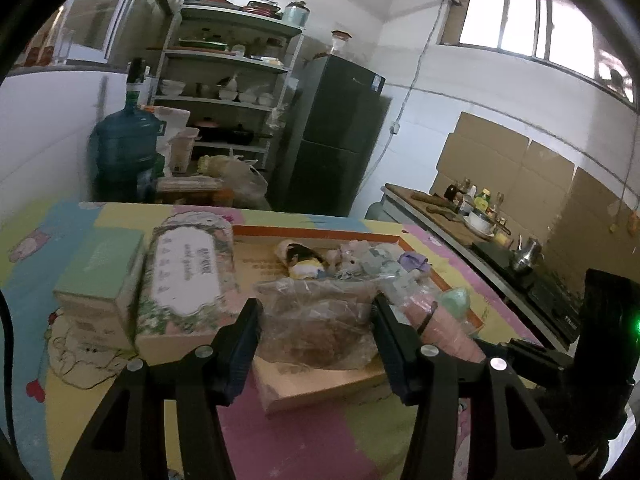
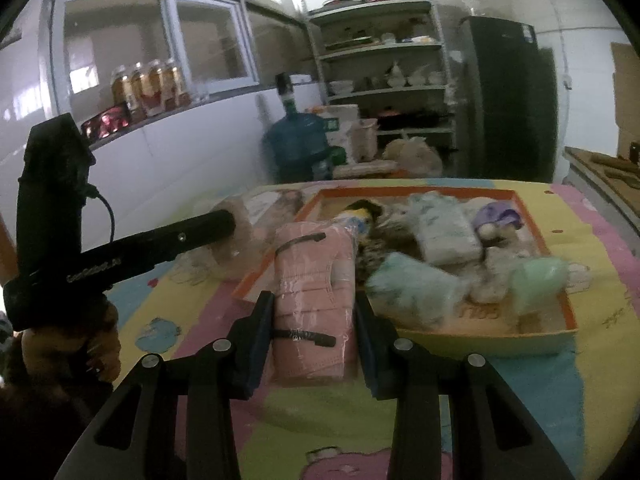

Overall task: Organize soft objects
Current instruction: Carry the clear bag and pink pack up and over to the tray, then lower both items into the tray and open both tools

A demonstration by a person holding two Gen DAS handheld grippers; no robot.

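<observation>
Right gripper (image 2: 314, 334) is pinching a pink pack (image 2: 314, 300), held just off the near-left corner of the orange tray (image 2: 532, 334). Left gripper (image 1: 316, 328) straddles a clear bag (image 1: 316, 320) on the tray's edge; probably squeezing it, hard to tell.

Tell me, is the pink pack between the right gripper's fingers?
Yes, the pink pack sits between the right gripper fingers, both pads against its sides.
</observation>
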